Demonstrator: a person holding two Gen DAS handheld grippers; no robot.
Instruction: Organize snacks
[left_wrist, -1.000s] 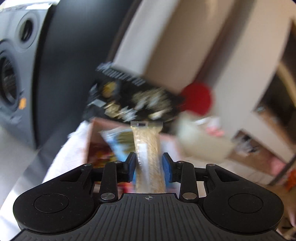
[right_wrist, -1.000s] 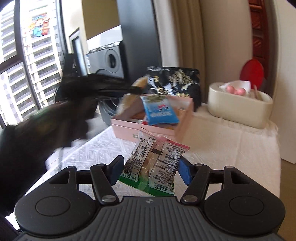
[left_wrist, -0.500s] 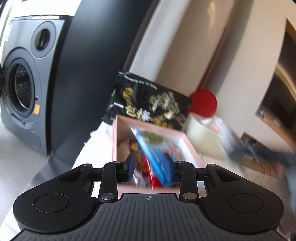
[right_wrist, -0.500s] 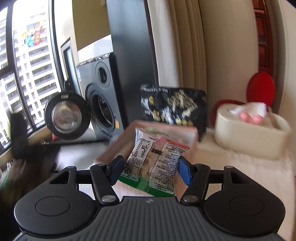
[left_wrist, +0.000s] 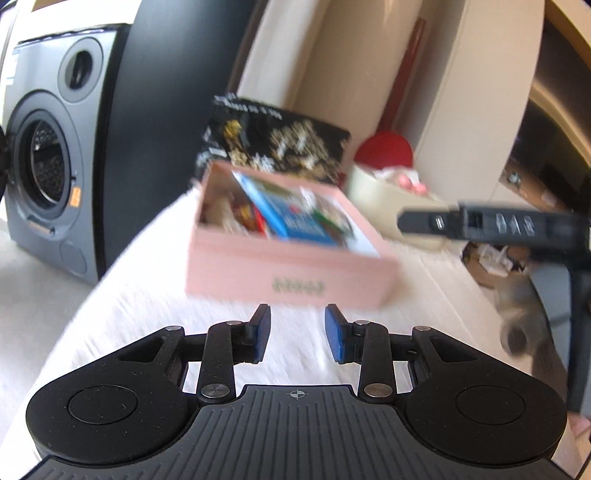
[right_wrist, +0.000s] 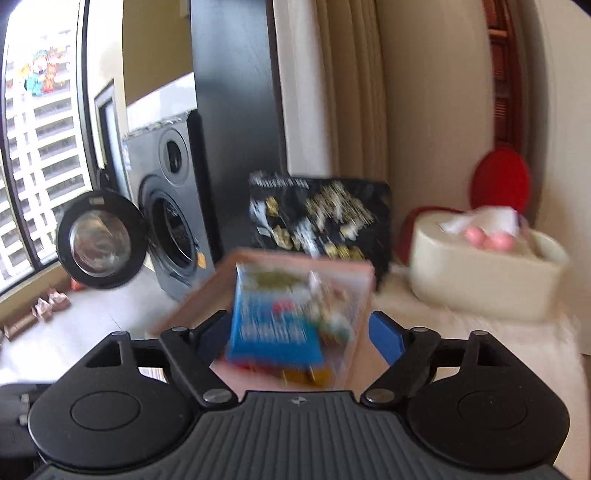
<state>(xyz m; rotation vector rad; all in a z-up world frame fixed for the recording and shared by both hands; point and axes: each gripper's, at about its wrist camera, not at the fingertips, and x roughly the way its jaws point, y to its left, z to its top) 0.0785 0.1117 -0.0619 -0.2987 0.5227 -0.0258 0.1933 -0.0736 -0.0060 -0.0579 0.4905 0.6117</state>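
A pink box (left_wrist: 291, 275) stands on the white tablecloth (left_wrist: 147, 295) and holds several snack packets, a blue one (left_wrist: 291, 218) on top. My left gripper (left_wrist: 297, 334) is open and empty, a little in front of the box. My right gripper (right_wrist: 295, 332) is open right over the box (right_wrist: 199, 295), with the blue packet (right_wrist: 269, 325) lying below between its fingers and a clear packet (right_wrist: 332, 314) beside it in the box. The right gripper's body (left_wrist: 480, 223) shows at the right of the left wrist view. The image is blurred.
A black snack bag (left_wrist: 277, 144) stands upright behind the box, also seen in the right wrist view (right_wrist: 321, 218). A cream tissue holder (right_wrist: 487, 273) and a red round object (right_wrist: 502, 181) are at the right. A grey washing machine (right_wrist: 166, 218) with open door stands on the floor to the left.
My left gripper let go of its packet and drew back from the box. My right gripper moved over the box and opened; its clear packet now lies in the box.
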